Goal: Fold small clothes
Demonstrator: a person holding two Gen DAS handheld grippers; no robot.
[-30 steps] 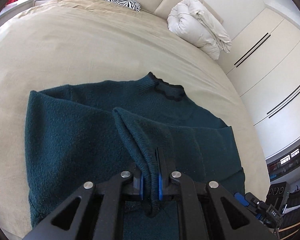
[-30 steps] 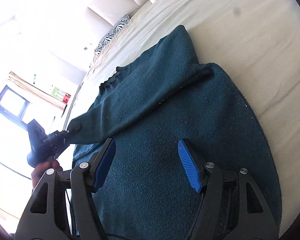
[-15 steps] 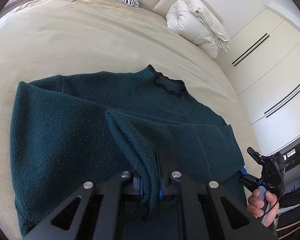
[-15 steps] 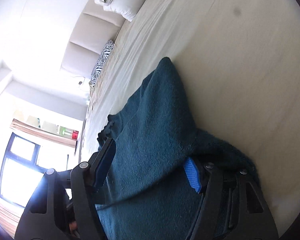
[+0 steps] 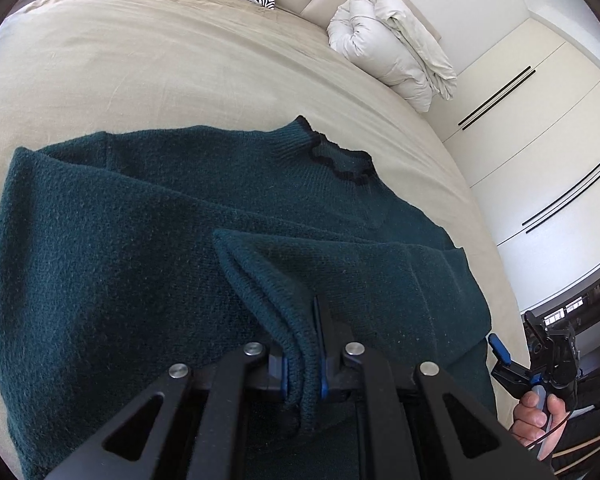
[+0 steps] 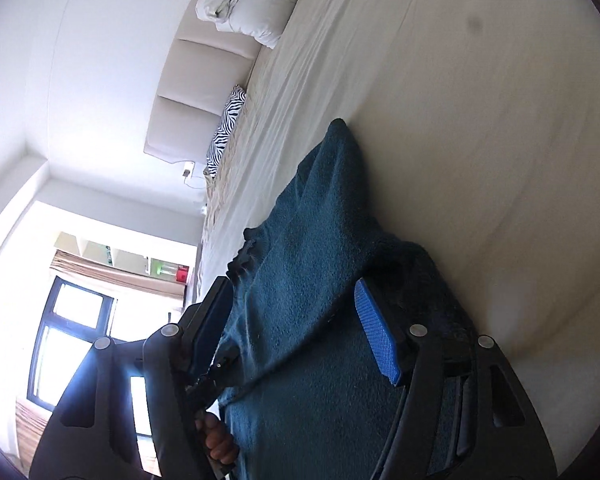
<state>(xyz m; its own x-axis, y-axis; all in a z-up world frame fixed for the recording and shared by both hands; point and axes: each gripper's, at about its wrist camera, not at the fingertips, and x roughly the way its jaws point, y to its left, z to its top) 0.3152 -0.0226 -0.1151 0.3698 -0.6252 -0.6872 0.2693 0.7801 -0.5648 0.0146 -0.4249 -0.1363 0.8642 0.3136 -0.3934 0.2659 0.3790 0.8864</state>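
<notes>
Left gripper (image 5: 303,364) clamped on a raised sleeve fold of the dark teal sweater (image 5: 112,264), sweater spread on the beige bed (image 5: 148,76), right gripper (image 6: 296,336) held wide apart over its edge.

No text, label, brand or number can be read in either view; the red and green signs by the window are too blurred.

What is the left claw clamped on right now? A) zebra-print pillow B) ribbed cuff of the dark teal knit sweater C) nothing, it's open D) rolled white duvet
B: in the left wrist view the left claw is shut on the ribbed cuff of the dark teal knit sweater.
</notes>
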